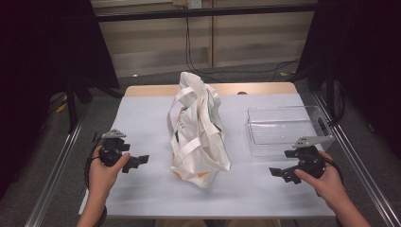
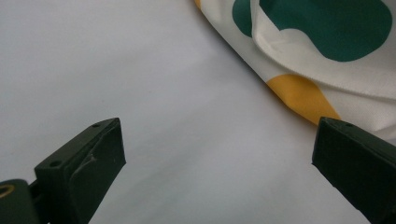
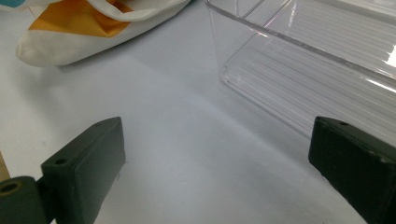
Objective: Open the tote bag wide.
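Observation:
A white cloth tote bag (image 1: 196, 127) with green and orange patches lies slumped on the middle of the table, its handles loose on top. My left gripper (image 1: 140, 161) rests on the table to the bag's left, jaws wide apart and pointing toward it. The left gripper view has the bag's edge (image 2: 317, 60) ahead to the right and nothing between the jaws (image 2: 217, 158). To the bag's right my right gripper (image 1: 278, 173) stands open as well. Its own view (image 3: 217, 163) has bare table between the jaws, with the bag's corner (image 3: 74, 32) far left.
A clear plastic tray (image 1: 283, 130) stands at the right, just beyond my right gripper; its wall (image 3: 299, 60) fills the upper right of the right gripper view. A white sheet (image 1: 142, 113) covers the table. Metal rails run along both sides.

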`<control>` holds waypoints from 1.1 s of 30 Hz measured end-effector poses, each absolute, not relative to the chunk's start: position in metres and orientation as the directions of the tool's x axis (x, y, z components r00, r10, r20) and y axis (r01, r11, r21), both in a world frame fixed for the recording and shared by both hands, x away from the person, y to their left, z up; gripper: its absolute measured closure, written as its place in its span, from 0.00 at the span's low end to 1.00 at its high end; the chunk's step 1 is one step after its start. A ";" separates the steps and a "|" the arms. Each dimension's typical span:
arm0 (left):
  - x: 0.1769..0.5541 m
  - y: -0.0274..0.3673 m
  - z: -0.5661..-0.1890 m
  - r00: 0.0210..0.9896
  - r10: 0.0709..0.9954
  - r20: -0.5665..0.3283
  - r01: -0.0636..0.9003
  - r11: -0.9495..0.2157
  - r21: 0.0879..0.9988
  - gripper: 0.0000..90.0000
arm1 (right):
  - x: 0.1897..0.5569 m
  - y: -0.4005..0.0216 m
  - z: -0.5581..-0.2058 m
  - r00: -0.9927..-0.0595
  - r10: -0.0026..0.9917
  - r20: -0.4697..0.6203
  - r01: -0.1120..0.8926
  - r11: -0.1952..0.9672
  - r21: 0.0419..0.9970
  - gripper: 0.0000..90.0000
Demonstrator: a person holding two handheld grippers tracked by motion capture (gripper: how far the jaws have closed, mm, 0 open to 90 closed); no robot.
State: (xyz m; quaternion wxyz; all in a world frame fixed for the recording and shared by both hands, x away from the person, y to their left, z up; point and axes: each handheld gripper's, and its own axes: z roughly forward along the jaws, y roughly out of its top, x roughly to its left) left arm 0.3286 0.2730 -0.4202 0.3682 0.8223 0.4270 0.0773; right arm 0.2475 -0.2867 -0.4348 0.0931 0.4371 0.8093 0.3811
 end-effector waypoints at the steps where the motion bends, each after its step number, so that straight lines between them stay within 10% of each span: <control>1: 0.329 0.273 -0.420 0.623 0.759 -0.187 0.645 -0.364 0.672 0.02 | 0.248 -0.287 -0.435 -0.601 0.778 0.183 0.637 0.327 0.698 0.04; 33: 0.343 0.256 -0.409 0.633 0.748 -0.199 0.660 -0.388 0.643 0.02 | 0.256 -0.272 -0.425 -0.604 0.774 0.192 0.648 0.336 0.684 0.04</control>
